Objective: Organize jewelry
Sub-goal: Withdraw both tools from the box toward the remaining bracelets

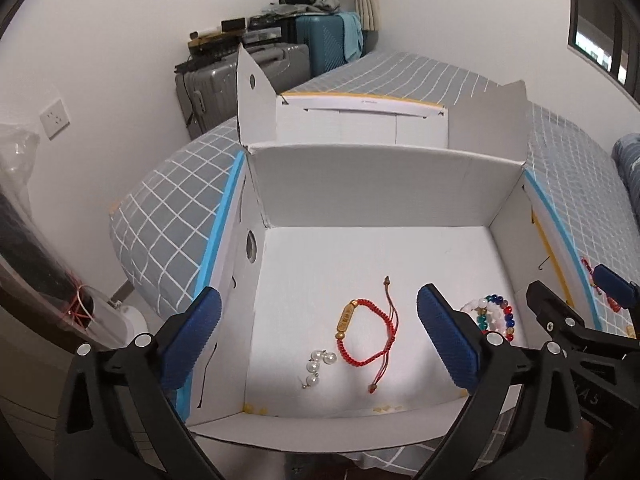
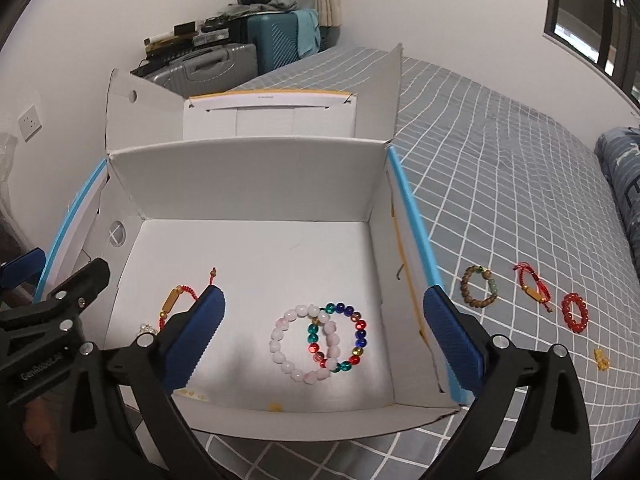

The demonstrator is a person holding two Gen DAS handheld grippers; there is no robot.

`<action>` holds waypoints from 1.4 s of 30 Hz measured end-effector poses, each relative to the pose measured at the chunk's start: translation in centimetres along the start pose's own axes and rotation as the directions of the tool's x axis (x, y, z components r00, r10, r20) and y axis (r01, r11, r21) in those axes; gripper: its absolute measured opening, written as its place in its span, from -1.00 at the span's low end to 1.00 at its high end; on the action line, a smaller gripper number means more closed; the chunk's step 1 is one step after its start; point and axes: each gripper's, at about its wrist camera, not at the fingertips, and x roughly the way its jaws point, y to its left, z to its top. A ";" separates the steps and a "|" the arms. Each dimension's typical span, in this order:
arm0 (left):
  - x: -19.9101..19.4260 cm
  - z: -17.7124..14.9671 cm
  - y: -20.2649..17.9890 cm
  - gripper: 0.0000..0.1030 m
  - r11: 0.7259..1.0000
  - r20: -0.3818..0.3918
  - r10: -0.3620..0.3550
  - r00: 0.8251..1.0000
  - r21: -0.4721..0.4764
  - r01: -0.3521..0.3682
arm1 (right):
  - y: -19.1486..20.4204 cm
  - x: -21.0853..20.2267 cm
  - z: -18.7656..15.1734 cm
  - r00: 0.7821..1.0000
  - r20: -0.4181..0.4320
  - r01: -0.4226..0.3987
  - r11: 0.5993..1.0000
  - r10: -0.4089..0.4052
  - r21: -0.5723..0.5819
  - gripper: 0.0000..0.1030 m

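Observation:
An open white cardboard box (image 1: 372, 184) (image 2: 248, 176) sits on the bed. Inside lie a red cord bracelet with a gold bar (image 1: 362, 334) (image 2: 176, 298), pearl earrings (image 1: 318, 364), a pink bead bracelet (image 2: 280, 346) and a multicoloured bead bracelet (image 2: 358, 334) (image 1: 500, 314). On the bedspread right of the box lie a brown bead bracelet (image 2: 476, 292), a second red cord bracelet (image 2: 532, 286), a red bead ring (image 2: 574, 312) and a small gold piece (image 2: 602, 360). My left gripper (image 1: 318, 330) is open and empty above the box's left half. My right gripper (image 2: 324, 330) is open and empty above the bead bracelets.
The bed has a grey checked spread (image 2: 500, 184). Suitcases (image 1: 248, 80) with clutter stand against the far wall. A blue pillow (image 2: 624, 184) lies at the right. The box's flaps stand up at the back. A window (image 2: 592, 12) is at the upper right.

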 end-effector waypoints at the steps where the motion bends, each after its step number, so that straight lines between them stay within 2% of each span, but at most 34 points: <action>1: -0.3 0.0 0.0 0.89 1.000 0.004 -0.007 1.000 -0.003 0.007 | -0.4 -0.3 0.0 1.000 0.005 0.000 1.000 -0.001 0.007 0.86; 6: -1.2 -0.1 -0.7 0.89 0.998 -0.005 -0.061 0.998 -0.004 0.061 | -2.4 -1.7 -0.2 1.000 0.024 0.016 0.999 -0.017 0.038 0.86; 11: -2.0 0.1 -3.4 0.88 0.994 0.002 -0.111 0.994 0.015 0.111 | -6.4 -3.5 -1.0 0.997 0.039 0.065 0.996 -0.068 0.066 0.86; 15: -2.8 0.3 -6.9 0.89 0.988 0.015 -0.150 0.989 0.045 0.149 | -10.9 -4.8 -2.0 0.992 0.040 0.114 0.987 -0.120 0.117 0.86; 21: -3.5 0.6 -13.5 0.89 0.966 0.014 -0.237 0.972 0.110 0.234 | -18.6 -6.0 -3.8 0.979 0.018 0.196 0.961 -0.204 0.195 0.86; 30: -4.4 0.6 -24.9 0.89 0.913 -0.010 -0.343 0.939 0.230 0.336 | -29.9 -6.9 -7.0 0.953 -0.020 0.294 0.913 -0.301 0.284 0.86; 36: -2.7 0.3 -31.0 0.89 0.885 -0.050 -0.371 0.927 0.282 0.370 | -35.2 -5.4 -9.1 0.945 -0.061 0.323 0.888 -0.321 0.328 0.86; 42: 1.7 -1.2 -35.6 0.89 0.872 -0.117 -0.364 0.924 0.306 0.382 | -39.0 -2.0 -11.2 0.943 -0.118 0.334 0.868 -0.312 0.367 0.86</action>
